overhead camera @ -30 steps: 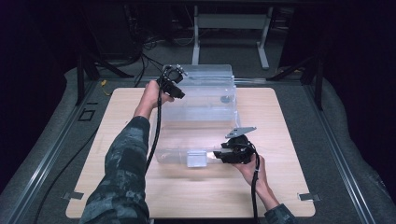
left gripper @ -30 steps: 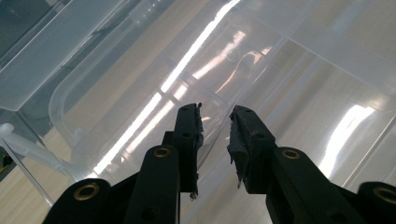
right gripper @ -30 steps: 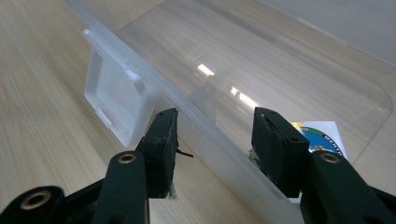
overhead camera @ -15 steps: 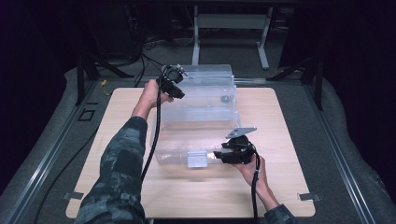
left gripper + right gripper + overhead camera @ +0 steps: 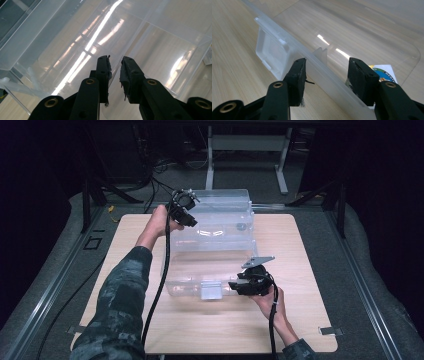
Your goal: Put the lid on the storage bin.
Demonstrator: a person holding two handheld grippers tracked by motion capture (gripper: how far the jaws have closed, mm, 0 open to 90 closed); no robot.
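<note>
A clear plastic storage box stands at the back of the wooden table. My left gripper is at the box's near left top corner. In the left gripper view it is shut on a thin clear wall of the box, which runs up between the pads. The clear lid lies flat in front of the box. My right gripper sits at the lid's front edge, right of its white latch. Its jaws straddle the lid's raised rim, and both pads touch it.
A printed label shows through the lid beside the right jaw. Grey floor mat and metal rails surround the table. A metal stand and cables lie behind it. Each gripper's black cable trails back along the forearm.
</note>
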